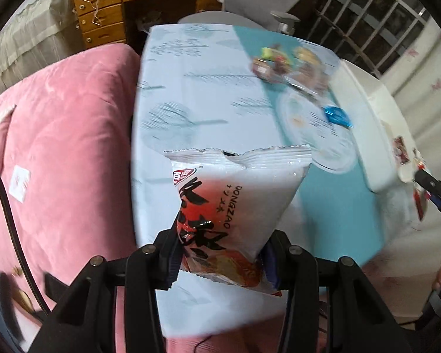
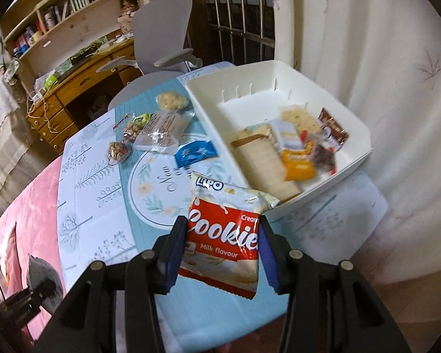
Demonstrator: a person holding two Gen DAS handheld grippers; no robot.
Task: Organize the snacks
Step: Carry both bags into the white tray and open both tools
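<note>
The left gripper [image 1: 220, 259] is clamped on the lower end of a glossy white and red snack packet [image 1: 235, 206] with a crimped, serrated top edge, held upright above the near left part of the table [image 1: 173, 94]. The right gripper [image 2: 222, 250] pinches a shiny red and cream cookie pack [image 2: 223, 235] by its sides, just near of the white plastic bin [image 2: 279, 79]. The bin is rectangular with smooth walls and slotted ribs along its far side; it sits at the table's right edge and holds several wrappers, among them a yellow pack [image 2: 298, 164] and a brown one [image 2: 333, 131]. Left of the bin, on the pale tree-print cloth and ribbed teal mat [image 2: 123, 114], lie a blue sachet [image 2: 195, 153], a clear crinkled bag [image 2: 161, 132], small nut packs [image 2: 119, 151] and a round pale biscuit pack [image 2: 172, 100]. A pink quilt [image 1: 67, 135] borders the table's left, a grey office chair [image 2: 161, 38] stands beyond it.
</note>
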